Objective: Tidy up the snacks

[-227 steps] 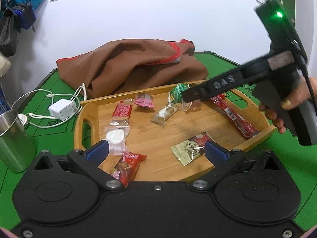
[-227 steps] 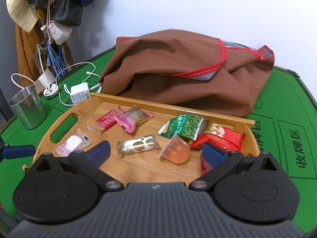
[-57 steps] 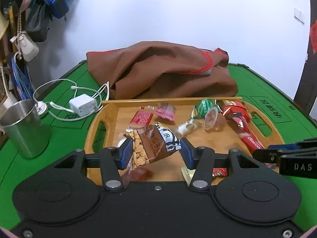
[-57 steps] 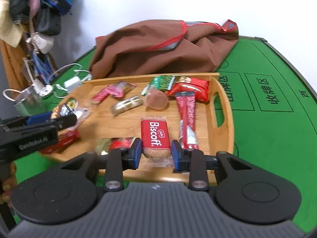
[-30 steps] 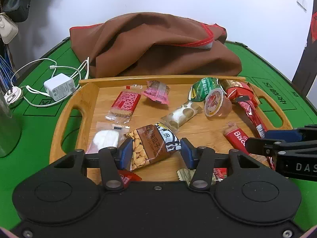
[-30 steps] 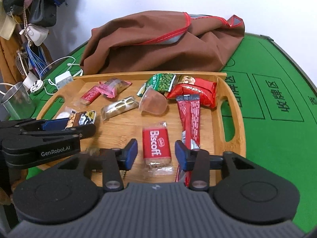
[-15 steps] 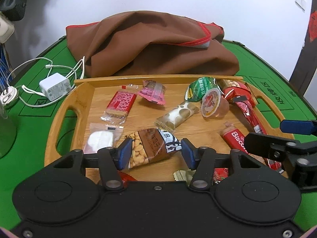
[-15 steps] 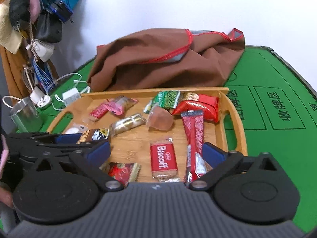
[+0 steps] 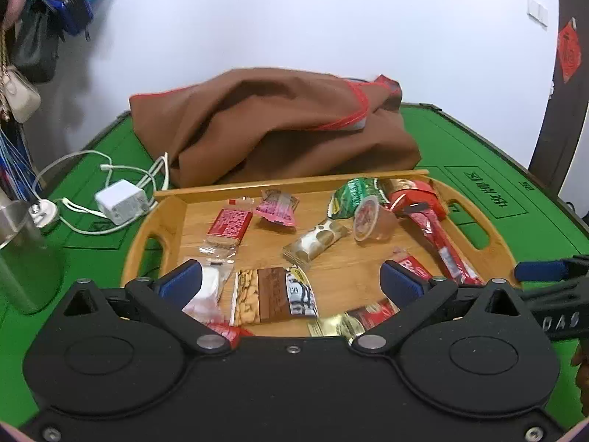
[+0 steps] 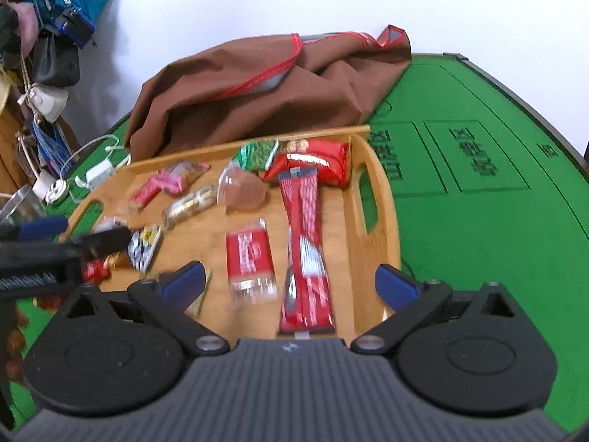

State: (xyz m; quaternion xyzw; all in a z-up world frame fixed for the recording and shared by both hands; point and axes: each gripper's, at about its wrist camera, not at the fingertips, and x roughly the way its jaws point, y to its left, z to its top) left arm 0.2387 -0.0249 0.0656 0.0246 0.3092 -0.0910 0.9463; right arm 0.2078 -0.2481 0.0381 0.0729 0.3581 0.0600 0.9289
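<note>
A wooden tray [image 9: 167,217] on the green table holds several snacks. My left gripper [image 9: 291,281] is open just above the tray's near edge, with the peanut packet [image 9: 270,294] lying flat between its fingers. My right gripper [image 10: 291,280] is open above the tray's right half [image 10: 383,258], over the red Biscoff biscuit [image 10: 250,254] and the long red bar [image 10: 303,235]. A jelly cup [image 9: 371,219], a green pea packet [image 9: 353,195] and a red packet [image 10: 324,164] lie at the tray's far right.
A brown cloth bag [image 9: 272,129] lies behind the tray. A white charger with cable [image 9: 119,202] and a steel cup [image 9: 22,258] stand left of the tray. Bags hang on the wall at the far left [image 10: 59,37].
My left gripper has opened and let go of the peanut packet, which now lies on the tray. My right gripper, open since letting the Biscoff go, has shifted right over the tray.
</note>
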